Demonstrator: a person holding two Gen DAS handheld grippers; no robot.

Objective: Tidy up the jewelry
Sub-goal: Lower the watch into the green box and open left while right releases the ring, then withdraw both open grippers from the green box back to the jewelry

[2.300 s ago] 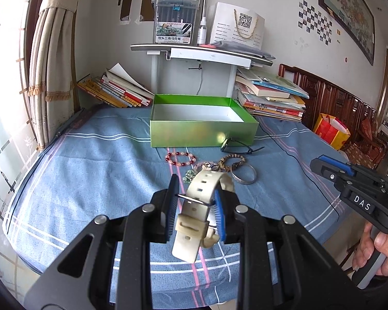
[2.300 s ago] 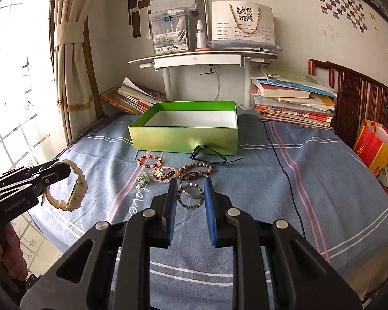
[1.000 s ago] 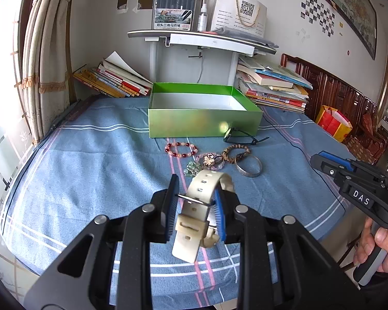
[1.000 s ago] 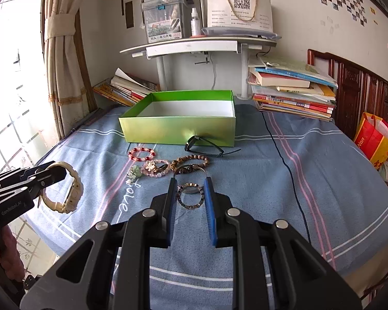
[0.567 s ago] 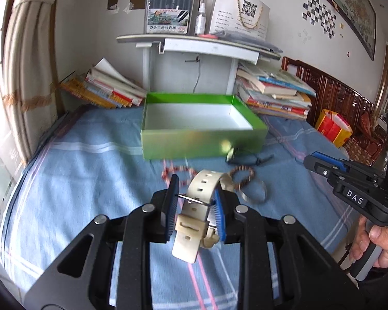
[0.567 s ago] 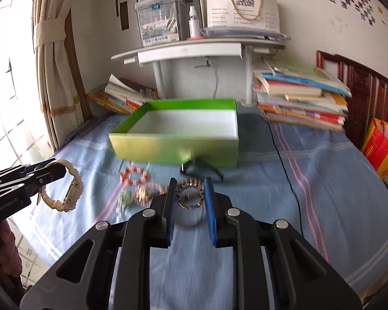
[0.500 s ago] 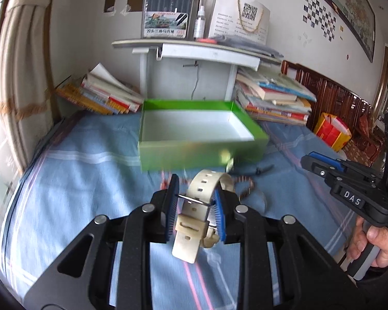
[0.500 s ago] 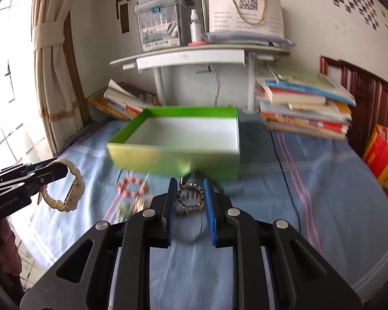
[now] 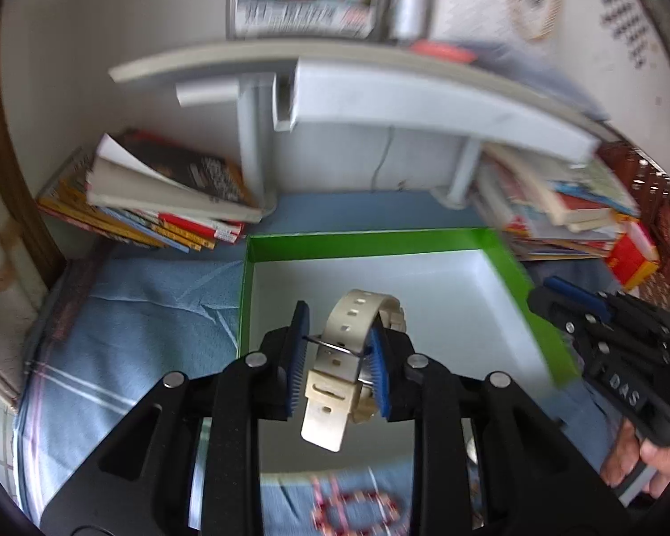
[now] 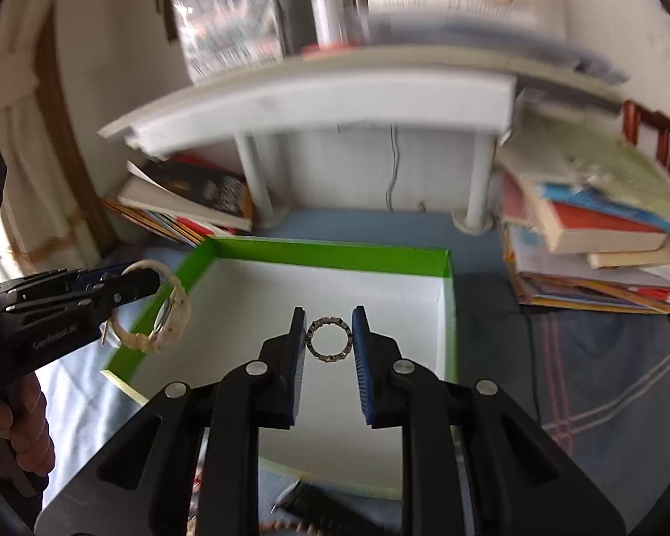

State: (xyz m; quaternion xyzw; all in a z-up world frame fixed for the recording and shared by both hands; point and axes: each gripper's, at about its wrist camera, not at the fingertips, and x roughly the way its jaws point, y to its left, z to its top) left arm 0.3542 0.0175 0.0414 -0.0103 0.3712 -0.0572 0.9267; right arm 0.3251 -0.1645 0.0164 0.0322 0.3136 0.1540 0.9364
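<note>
Left wrist view: left gripper pinching a cream rubber-strapped wristwatch, held above the white floor of the open green cardboard box, near its left wall.

Right wrist view: right gripper clamped on a small dark beaded ring bracelet, over mid-box. Drop-off step, seemingly; next, lowering and spreading both.

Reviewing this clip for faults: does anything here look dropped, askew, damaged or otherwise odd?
Nothing stands out. The left claw grips the cream watch and the right claw grips the beaded ring bracelet, both over the open green box. A red bead bracelet lies on the cloth. Background blur only.
</note>
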